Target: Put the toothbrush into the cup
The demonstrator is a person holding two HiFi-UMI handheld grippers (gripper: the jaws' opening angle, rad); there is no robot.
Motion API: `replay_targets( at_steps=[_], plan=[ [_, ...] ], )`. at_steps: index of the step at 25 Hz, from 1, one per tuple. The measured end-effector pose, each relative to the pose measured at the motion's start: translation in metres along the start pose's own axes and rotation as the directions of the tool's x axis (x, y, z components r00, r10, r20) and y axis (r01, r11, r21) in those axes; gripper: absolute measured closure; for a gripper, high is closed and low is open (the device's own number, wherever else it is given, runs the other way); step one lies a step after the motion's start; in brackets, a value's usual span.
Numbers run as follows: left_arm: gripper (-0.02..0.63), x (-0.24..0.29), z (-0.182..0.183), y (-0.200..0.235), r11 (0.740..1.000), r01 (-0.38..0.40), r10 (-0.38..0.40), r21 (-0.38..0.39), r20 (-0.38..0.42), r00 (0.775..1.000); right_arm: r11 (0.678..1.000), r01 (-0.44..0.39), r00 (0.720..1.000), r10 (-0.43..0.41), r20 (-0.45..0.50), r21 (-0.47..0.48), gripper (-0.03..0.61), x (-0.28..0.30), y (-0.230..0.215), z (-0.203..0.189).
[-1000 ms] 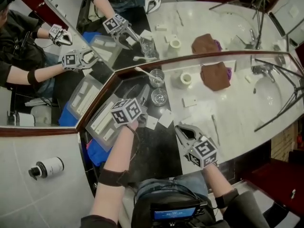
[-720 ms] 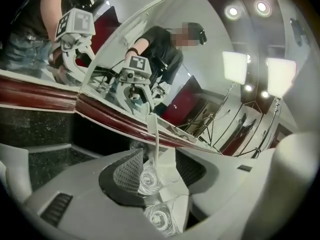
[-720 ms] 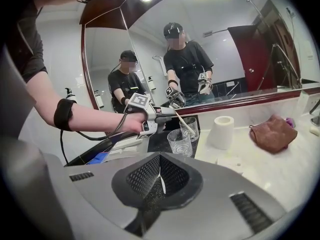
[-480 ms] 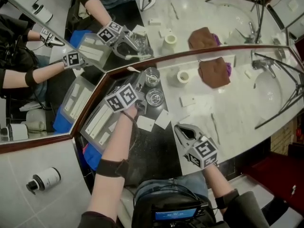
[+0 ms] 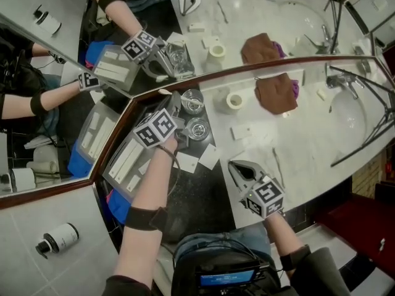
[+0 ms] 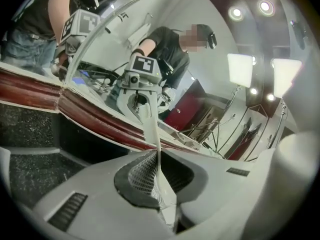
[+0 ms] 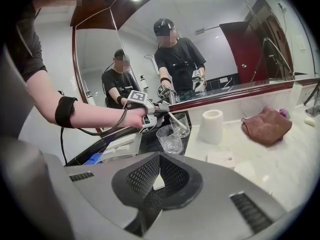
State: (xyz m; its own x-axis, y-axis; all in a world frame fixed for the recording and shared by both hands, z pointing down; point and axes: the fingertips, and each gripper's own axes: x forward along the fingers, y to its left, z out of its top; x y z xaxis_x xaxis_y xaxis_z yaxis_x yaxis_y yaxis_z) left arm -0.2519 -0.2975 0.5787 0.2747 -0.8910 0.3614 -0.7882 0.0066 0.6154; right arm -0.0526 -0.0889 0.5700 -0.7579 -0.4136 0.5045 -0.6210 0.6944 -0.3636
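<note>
At a mirrored bathroom counter, my left gripper [image 6: 158, 159] is clamping the thin white handle of the toothbrush [image 6: 152, 134], its jaws having just been closing and the pads now pressing on the handle from both sides. From the right gripper view, the toothbrush is slanting away from that grip, with its far end dipping into the glass [image 7: 181, 125] nearest the mirror [image 5: 259, 17]. A second, empty glass [image 7: 170, 139] is standing just beside the first, on my side of it. I cannot tell whether the brush end is touching the bottom or only leaning on the rim.

My right gripper [image 7: 155, 184] is hanging over the pale counter, well apart from both glasses, with its jaws together on nothing.

As I am judging it, the step in hand is securing the handle before tipping the brush fully into a cup. The handle is slim and smooth, so I am wanting a firm, square pinch that is not letting it swivel. The handle should be rising steeply so that the brush slides down inside, not levering sideways against the rim, since a light glass could tip or skid into its neighbour. I should be letting go only once the brush is resting against the rim on its own.
</note>
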Motion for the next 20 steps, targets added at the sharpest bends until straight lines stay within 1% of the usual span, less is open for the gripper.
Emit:
replay_targets(
  at_steps=[6, 14, 17, 20],
  plan=[
    [0.597, -0.003, 0.004, -0.006, 1.000, 0.009, -0.009, 0.013, 0.006, 1.000, 1.000, 0.011, 1.000, -0.011, 0.008, 0.007, 0.561, -0.002, -0.007, 0.001],
    [0.597, -0.017, 0.018, -0.023, 0.998, 0.013, -0.014, 0.058, 0.020, 1.000, 1.000, 0.016, 0.999, -0.016, 0.030, 0.001, 0.563, -0.011, -0.007, 0.006],
    [0.597, -0.030, 0.023, -0.036, 0.994, 0.020, -0.022, 0.107, 0.020, 1.000, 1.000, 0.021, 0.999, -0.020, 0.035, -0.004, 0.563, -0.019, -0.004, 0.010],
    [0.597, -0.048, 0.023, -0.050, 0.976, 0.015, -0.018, 0.216, 0.012, 1.000, 1.000, 0.028, 0.999, -0.028, 0.035, -0.012, 0.563, -0.028, -0.002, 0.012]
  ],
)
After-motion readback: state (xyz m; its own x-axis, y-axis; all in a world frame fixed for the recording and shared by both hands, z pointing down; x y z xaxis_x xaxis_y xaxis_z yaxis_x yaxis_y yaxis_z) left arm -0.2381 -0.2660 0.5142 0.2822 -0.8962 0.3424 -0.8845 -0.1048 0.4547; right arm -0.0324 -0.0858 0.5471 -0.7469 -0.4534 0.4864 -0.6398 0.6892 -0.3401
